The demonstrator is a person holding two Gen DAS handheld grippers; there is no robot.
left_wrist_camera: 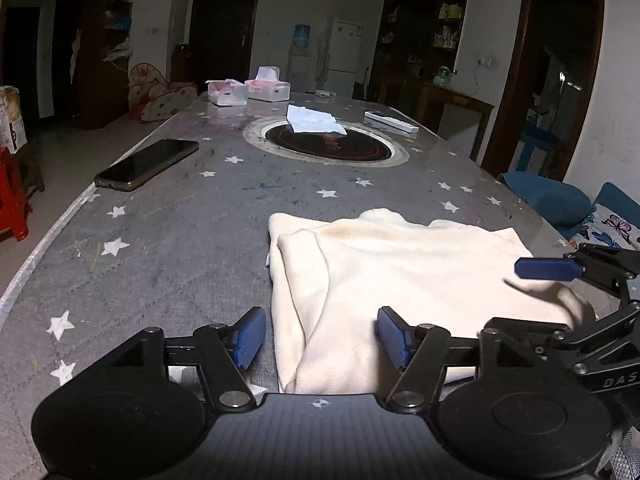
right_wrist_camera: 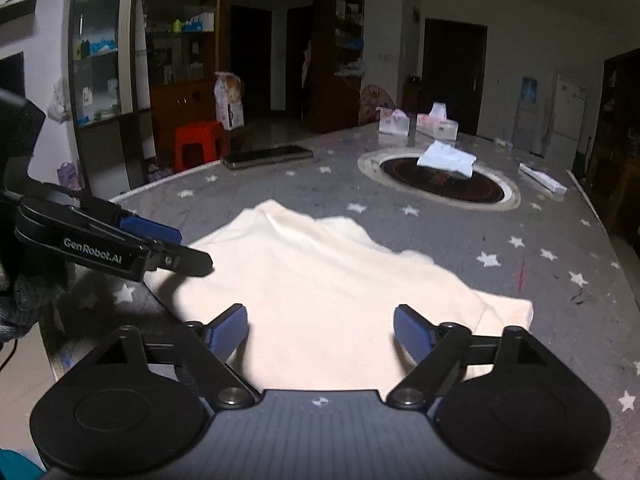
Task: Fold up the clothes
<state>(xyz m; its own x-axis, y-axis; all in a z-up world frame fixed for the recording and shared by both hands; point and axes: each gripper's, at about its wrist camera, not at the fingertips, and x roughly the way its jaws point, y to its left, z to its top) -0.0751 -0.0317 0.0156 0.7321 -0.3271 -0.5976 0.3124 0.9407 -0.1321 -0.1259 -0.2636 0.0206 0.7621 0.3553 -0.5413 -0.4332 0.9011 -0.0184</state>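
A cream garment (left_wrist_camera: pixel 400 276) lies folded flat on the grey star-print table (left_wrist_camera: pixel 180 248), near its front edge. My left gripper (left_wrist_camera: pixel 320 336) is open and empty, hovering over the garment's near left edge. My right gripper (right_wrist_camera: pixel 320 332) is open and empty, over the garment's (right_wrist_camera: pixel 320 280) near side. Each gripper shows in the other's view: the right gripper (left_wrist_camera: pixel 568 280) at the garment's right side, the left gripper (right_wrist_camera: pixel 156 244) at its left corner. Nothing is held.
A dark phone (left_wrist_camera: pixel 146 164) lies at the table's left edge. A round inset hotplate (left_wrist_camera: pixel 326 144) with a white cloth (left_wrist_camera: pixel 314 120) sits mid-table. Tissue boxes (left_wrist_camera: pixel 248 90) and a white bar (left_wrist_camera: pixel 390 122) lie farther back. A red stool (right_wrist_camera: pixel 198 144) stands beside the table.
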